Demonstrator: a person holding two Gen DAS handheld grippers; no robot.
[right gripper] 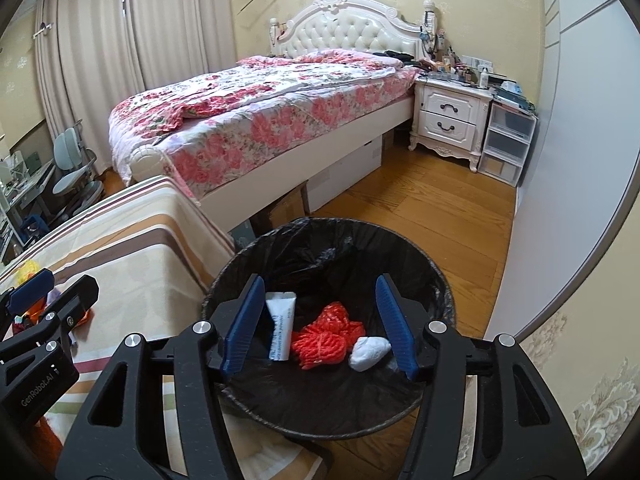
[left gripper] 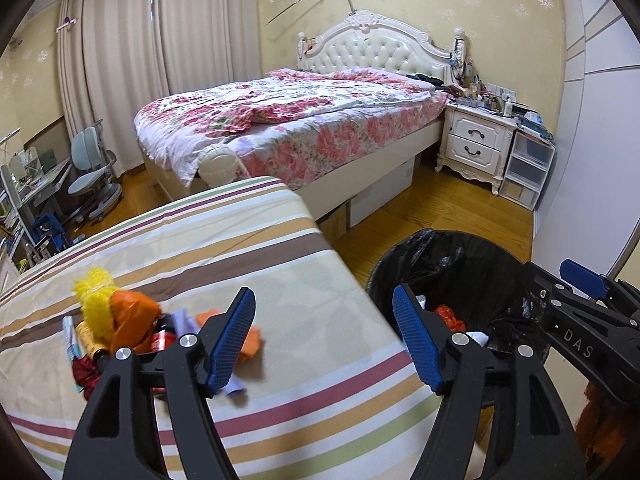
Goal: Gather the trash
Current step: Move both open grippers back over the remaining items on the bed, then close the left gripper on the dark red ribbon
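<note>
Striped bedspread [left gripper: 248,264]: trash pile [left gripper: 120,328] partly hidden behind left claw [left gripper: 324,336].

In the left wrist view, the white letters "DAS" stand on the black body of the right gripper [left gripper: 582,280], at about four o'clock in that view. In the right wrist view, "GenRobot.AI" is printed in pale letters on the black housing of the left gripper [right gripper: 40,286], near eight o'clock. The white tube [right gripper: 281,326] in the bin [right gripper: 436,280], near the middle, carries small print too fine to read.
</note>
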